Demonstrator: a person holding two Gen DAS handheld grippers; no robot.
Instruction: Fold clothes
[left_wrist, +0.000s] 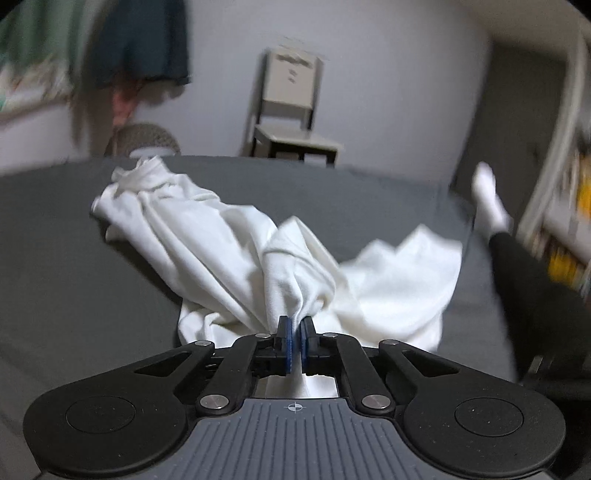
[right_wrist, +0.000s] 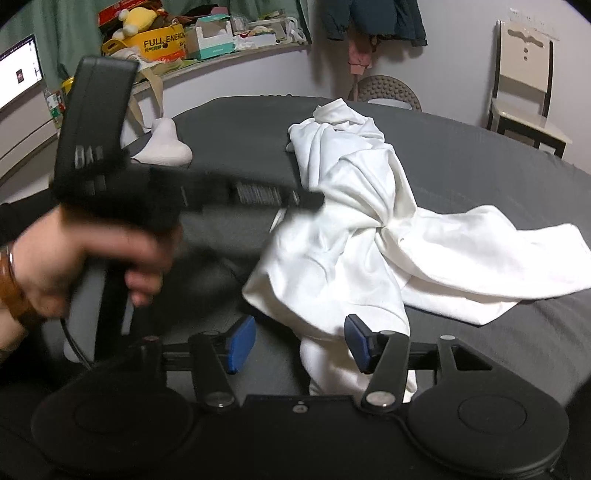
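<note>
**me:** White cotton-looking garment (right_wrist: 354, 221) is bunched up on the grey sheet of the bed (left_wrist: 74, 258), roughly mid-bed, with one end trailing toward the far edge and a wide flap spread to the right.

**other guy:** and your claws?

**me:** My left claw (left_wrist: 295, 345) is pinched together on a gathered fold at the near end of the cloth, blue pads (left_wrist: 286, 345) squeezing the fabric between them. You can see my hand (right_wrist: 85, 258) around its handle in the right wrist view, though that part is motion-blurred.

**other guy:** right one?

**me:** My right claw (right_wrist: 299, 345) has its jaws wide apart, gripping nothing. A bit of the cloth's near end sits between the two blue pads (right_wrist: 242, 343) and touches the right one.

**other guy:** anything else around?

**me:** Pale chair (left_wrist: 291, 110) past the far edge of the bed, plus a cluttered shelf (right_wrist: 221, 55) on the wall with a yellow box (right_wrist: 162, 42).
</note>
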